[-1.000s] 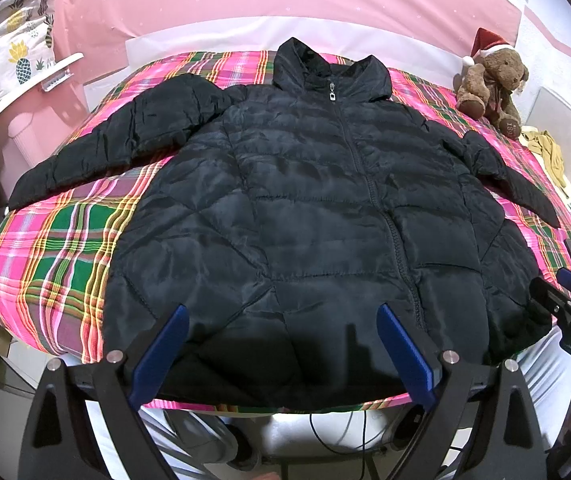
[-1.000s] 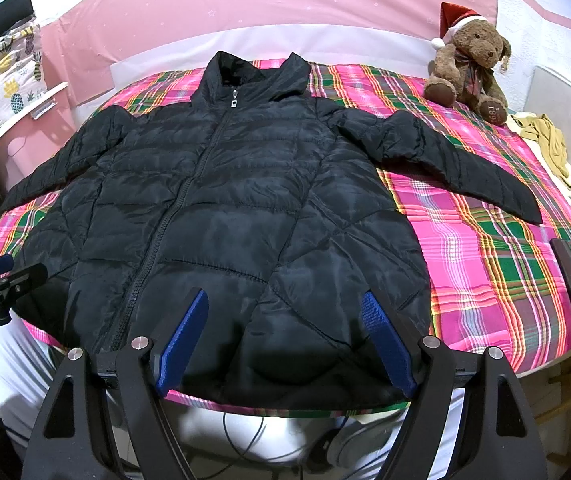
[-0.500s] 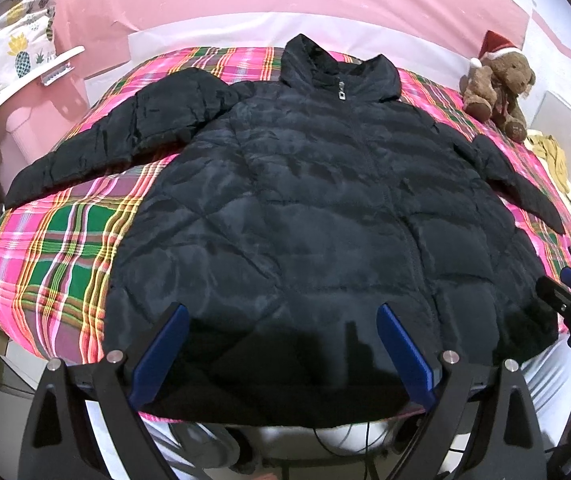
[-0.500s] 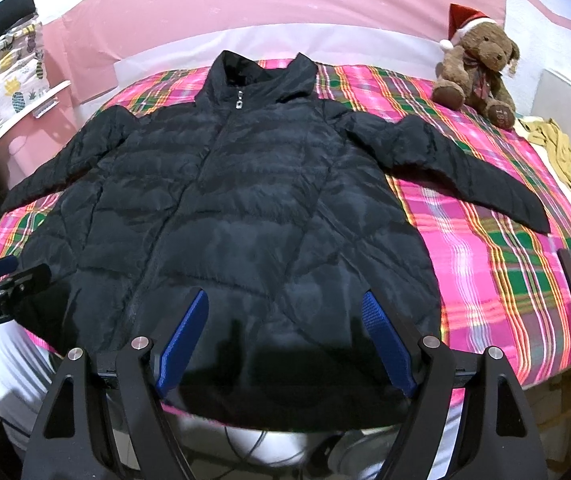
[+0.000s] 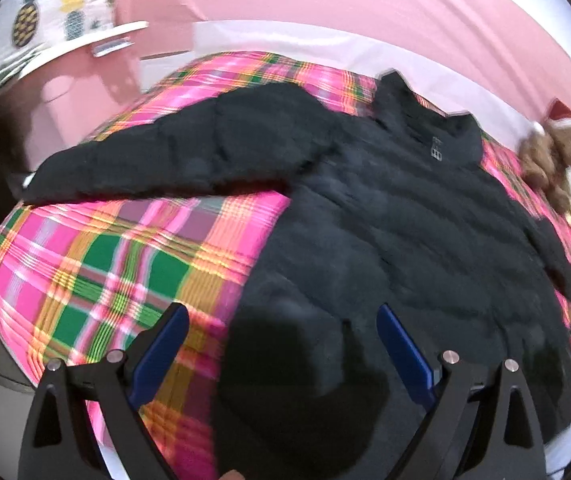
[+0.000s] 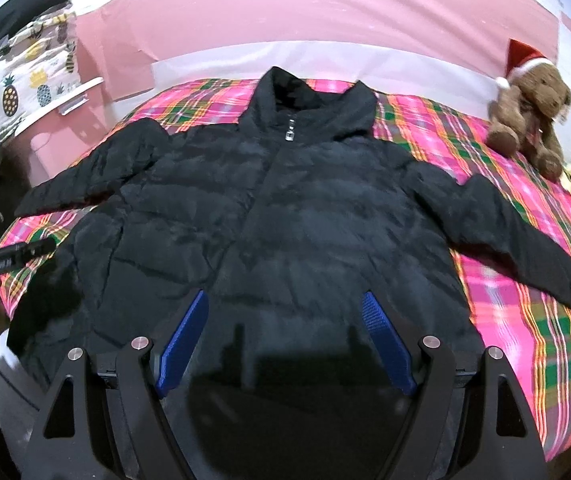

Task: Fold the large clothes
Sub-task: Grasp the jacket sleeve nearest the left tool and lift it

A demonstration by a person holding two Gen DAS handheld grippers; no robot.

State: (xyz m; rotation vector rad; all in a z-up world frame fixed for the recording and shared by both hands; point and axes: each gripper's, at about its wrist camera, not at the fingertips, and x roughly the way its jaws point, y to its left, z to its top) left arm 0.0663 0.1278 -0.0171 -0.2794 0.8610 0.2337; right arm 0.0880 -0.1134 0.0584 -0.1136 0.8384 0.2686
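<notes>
Black puffer jacket (image 6: 285, 216) flat on plaid bed (image 6: 525, 300), collar at 12 o'clock. Left claw (image 5: 281, 356) and right claw (image 6: 285, 340) wide open, empty. Jacket probably light, soft, slippery; grip sleeve cuff (image 6: 565, 284) at 3 o'clock.

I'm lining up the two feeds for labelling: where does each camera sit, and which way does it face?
Left wrist: on the left gripper, over the near left edge of the bed, facing the jacket and its left sleeve; own jaws open.
Right wrist: on the right gripper, above the jacket's hem, facing the collar; own jaws open, left gripper at left.
Shared: jacket, plaid cover, teddy bear.
</notes>
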